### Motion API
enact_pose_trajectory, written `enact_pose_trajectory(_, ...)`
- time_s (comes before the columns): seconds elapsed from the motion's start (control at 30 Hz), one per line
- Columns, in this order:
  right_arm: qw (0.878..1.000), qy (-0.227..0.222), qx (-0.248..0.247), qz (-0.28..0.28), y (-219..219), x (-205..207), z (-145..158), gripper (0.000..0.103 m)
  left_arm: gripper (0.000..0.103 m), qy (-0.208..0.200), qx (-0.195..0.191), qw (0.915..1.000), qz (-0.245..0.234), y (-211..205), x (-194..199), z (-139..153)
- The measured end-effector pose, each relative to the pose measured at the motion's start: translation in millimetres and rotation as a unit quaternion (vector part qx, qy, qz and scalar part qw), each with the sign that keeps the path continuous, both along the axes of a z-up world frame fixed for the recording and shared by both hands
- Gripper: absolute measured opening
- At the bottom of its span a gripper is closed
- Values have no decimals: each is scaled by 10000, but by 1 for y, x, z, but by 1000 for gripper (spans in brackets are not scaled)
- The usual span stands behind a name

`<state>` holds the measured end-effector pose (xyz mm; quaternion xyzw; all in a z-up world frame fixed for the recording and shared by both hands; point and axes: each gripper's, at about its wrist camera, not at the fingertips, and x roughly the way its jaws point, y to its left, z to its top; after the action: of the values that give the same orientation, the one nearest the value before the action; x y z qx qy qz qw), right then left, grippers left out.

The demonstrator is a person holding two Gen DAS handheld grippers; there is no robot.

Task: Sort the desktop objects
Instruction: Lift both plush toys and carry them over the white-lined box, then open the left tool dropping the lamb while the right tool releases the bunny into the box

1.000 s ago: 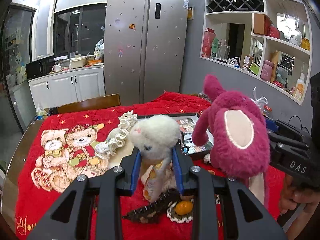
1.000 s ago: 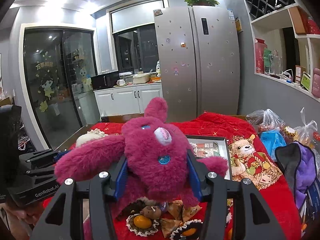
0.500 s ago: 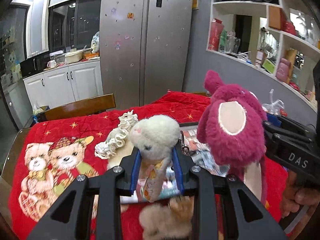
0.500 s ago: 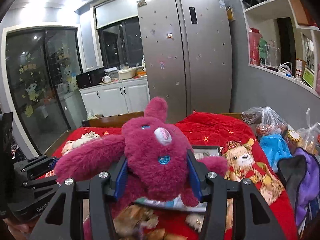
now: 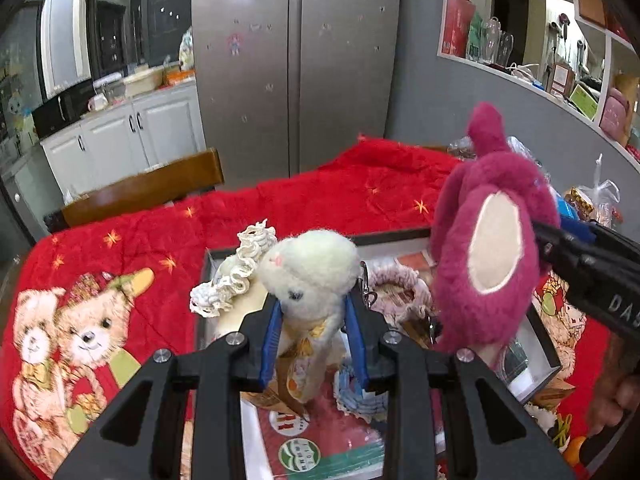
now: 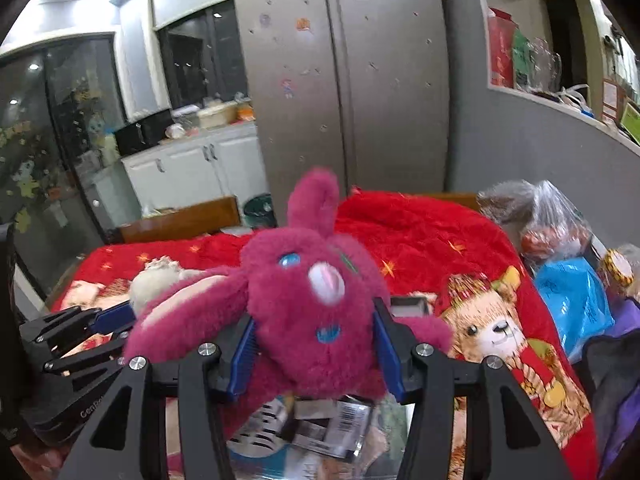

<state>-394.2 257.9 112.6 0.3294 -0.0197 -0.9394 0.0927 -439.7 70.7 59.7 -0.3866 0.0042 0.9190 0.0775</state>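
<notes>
My left gripper [image 5: 314,340] is shut on a small cream plush toy [image 5: 312,268] and holds it above a black-framed tray [image 5: 384,236] on the red tablecloth. My right gripper [image 6: 316,350] is shut on a magenta plush bear [image 6: 304,312]. The bear also shows in the left wrist view [image 5: 488,252], to the right of the cream toy, over the tray's right half. The left gripper shows at the left edge of the right wrist view [image 6: 80,328]. The tray holds packets, a crocheted cream piece [image 5: 236,276] and a pinkish crocheted piece [image 5: 400,288].
A wooden chair back [image 5: 144,188] stands behind the table. Plastic bags [image 6: 552,232] and a blue bag [image 6: 572,300] lie at the table's right. A fridge [image 5: 296,60] and wall shelves [image 5: 560,72] are beyond. An orange snack [image 5: 572,448] lies at the front right.
Both grippers have moved forward over the table with their toys still held. The tray now lies directly under them, and the snack cups near the front edge have dropped out of the left view.
</notes>
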Motion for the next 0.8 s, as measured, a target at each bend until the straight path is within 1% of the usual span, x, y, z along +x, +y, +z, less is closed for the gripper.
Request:
enact_pose_trajectory(0.07, 10000, -16, 2, -39, 2, -1, -2, 53, 31, -13, -56, 10000, -18, 1, 3, -7)
enact_pose_trajectory(0.2, 9997, -68, 208, -51, 0, -1, -9, 53, 31, -38, -98, 9999, -32, -1, 3, -17)
enact_pose_trajectory(0.27, 9994, -221, 261, 8, -2, -3, -19, 53, 31, -78, -118, 9999, -45, -1, 2, -21)
enact_pose_trajectory(0.43, 9952, -815, 516, 165, -11, -14, -52, 53, 31, -150, -165, 9997, -80, -3, 2, -30)
enact_pose_trajectory(0.53, 9935, -921, 635, 214, -18, -15, -61, 53, 31, -135, -192, 9997, -100, -2, 3, -31)
enact_pose_trajectory(0.67, 9924, -942, 761, 227, -25, -14, -66, 53, 32, -101, -312, 9993, -151, 3, 4, -34)
enact_pose_trajectory(0.7, 9922, -943, 781, 225, -26, -14, -68, 53, 34, -87, -345, 9992, -157, 4, 5, -34)
enact_pose_trajectory(0.73, 9920, -944, 811, 220, -28, -14, -68, 53, 39, -80, -370, 9992, -153, 4, 5, -33)
enact_pose_trajectory(0.77, 9918, -949, 828, 222, -29, -14, -68, 58, 41, -92, -374, 9992, -130, 4, 6, -32)
enact_pose_trajectory(0.8, 9915, -974, 821, 247, -30, -14, -67, 59, 42, -102, -325, 9994, -110, 1, 6, -30)
